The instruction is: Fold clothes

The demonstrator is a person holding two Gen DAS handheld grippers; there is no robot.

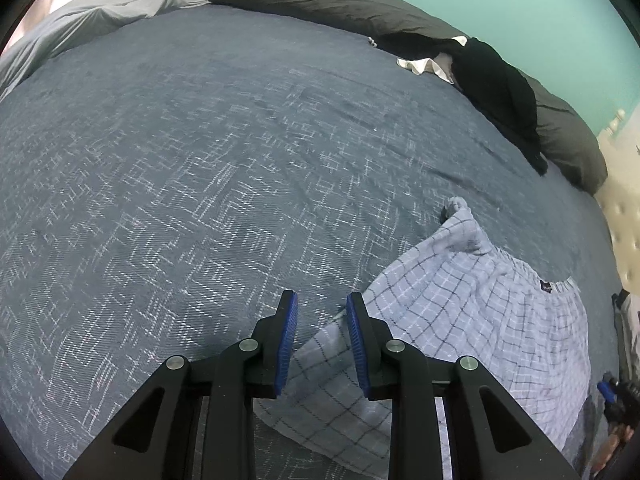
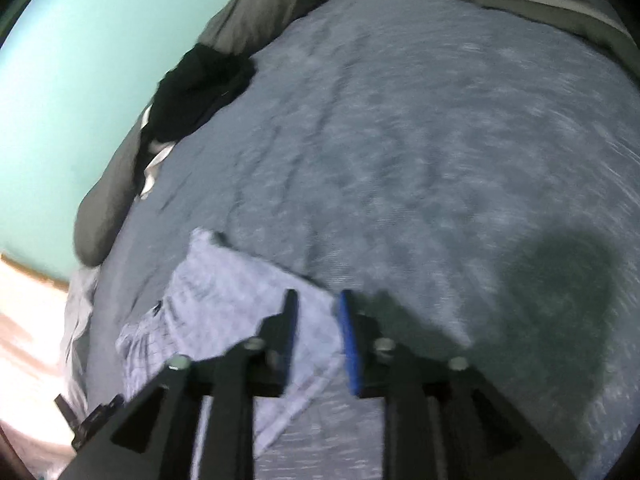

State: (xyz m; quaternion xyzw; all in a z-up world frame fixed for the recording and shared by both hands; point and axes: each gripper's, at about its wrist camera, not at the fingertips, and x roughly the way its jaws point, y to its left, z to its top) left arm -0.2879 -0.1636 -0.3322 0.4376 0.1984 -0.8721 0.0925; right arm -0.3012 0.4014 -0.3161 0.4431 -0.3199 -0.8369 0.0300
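checked shorts (image 1: 460,320) flat on bedspread (image 1: 200,160)

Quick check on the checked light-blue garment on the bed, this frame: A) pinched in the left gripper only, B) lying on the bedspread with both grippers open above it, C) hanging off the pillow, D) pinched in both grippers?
B: the checked garment lies spread on the bedspread; the left gripper and right gripper both show a clear gap between their pads, nothing pinched.
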